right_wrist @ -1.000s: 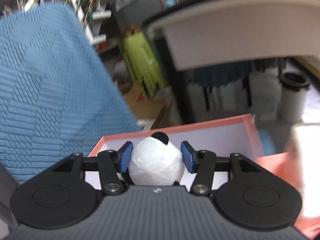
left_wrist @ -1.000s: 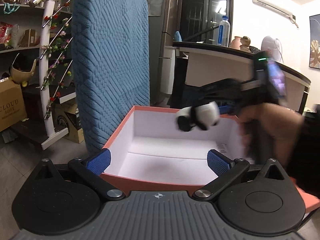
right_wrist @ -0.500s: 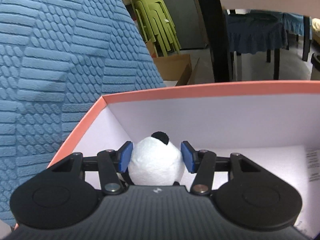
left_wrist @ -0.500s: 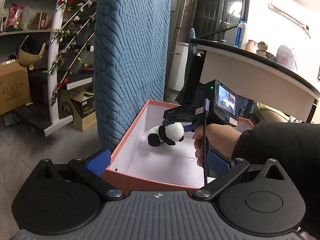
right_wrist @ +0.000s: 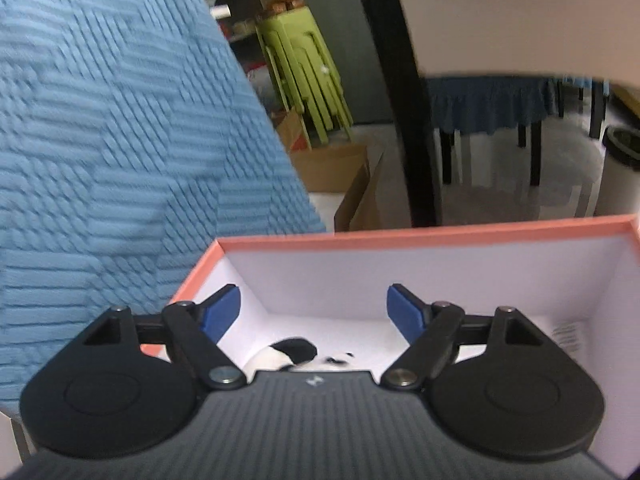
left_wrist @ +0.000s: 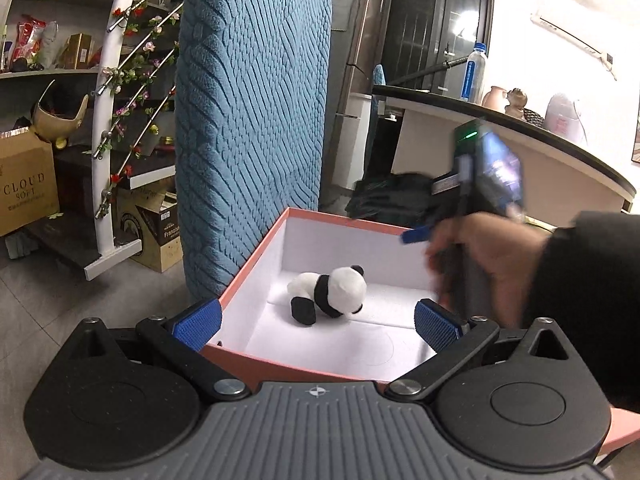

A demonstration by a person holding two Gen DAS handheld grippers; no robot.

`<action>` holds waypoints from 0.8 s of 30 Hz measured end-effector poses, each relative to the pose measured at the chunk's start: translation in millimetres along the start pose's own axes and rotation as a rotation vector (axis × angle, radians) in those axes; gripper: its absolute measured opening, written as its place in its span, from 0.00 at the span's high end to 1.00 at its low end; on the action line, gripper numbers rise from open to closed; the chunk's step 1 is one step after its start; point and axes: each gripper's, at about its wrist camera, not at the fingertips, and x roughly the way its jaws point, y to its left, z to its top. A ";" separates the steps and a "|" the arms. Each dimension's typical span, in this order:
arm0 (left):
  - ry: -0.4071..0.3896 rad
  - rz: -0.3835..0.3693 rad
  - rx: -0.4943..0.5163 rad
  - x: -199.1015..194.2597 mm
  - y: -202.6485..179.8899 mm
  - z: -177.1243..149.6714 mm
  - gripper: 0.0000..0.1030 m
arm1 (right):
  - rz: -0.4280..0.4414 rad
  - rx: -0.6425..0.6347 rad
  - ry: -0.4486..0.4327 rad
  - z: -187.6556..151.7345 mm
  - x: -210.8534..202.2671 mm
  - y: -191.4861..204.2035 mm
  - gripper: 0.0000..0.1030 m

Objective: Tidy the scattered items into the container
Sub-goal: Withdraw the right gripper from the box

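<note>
A small black-and-white panda plush (left_wrist: pixel 330 294) lies on its side on the white floor of the salmon-pink box (left_wrist: pixel 256 248). In the right wrist view only a bit of the panda plush (right_wrist: pixel 294 354) shows below the open right gripper (right_wrist: pixel 314 312), which hangs above the box (right_wrist: pixel 400 236) with nothing between its fingers. From the left wrist view the right gripper (left_wrist: pixel 416 236) is blurred, held by a hand over the box's right side. My left gripper (left_wrist: pixel 316 320) stands open at the box's near rim, its blue pads either side of the opening.
A tall blue textured cushion (left_wrist: pixel 252 120) stands against the box's left side. Behind are a flower-wrapped white rack (left_wrist: pixel 116 120), cardboard boxes (left_wrist: pixel 26 188) and a curved counter (left_wrist: pixel 520 148) with a water bottle (left_wrist: pixel 472 72). Green stacked stools (right_wrist: pixel 304 76) stand further back.
The right gripper has opened and let go of the panda, which now lies on the box floor. That gripper has risen and drawn back to the right. The left gripper stays put.
</note>
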 end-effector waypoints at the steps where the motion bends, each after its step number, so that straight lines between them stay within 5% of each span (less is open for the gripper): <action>1: -0.003 0.001 0.001 -0.2 -1.1 -0.2 0.00 | -0.001 -0.007 -0.016 1.7 -10.8 -0.9 0.21; 10: -0.049 -0.014 0.068 -3.7 -28.0 -5.9 0.00 | -0.037 -0.045 -0.137 -6.3 -121.5 -31.2 0.21; 24: -0.095 -0.098 0.141 -7.9 -88.7 -21.6 0.00 | -0.102 -0.102 -0.377 -89.8 -290.4 -97.2 0.21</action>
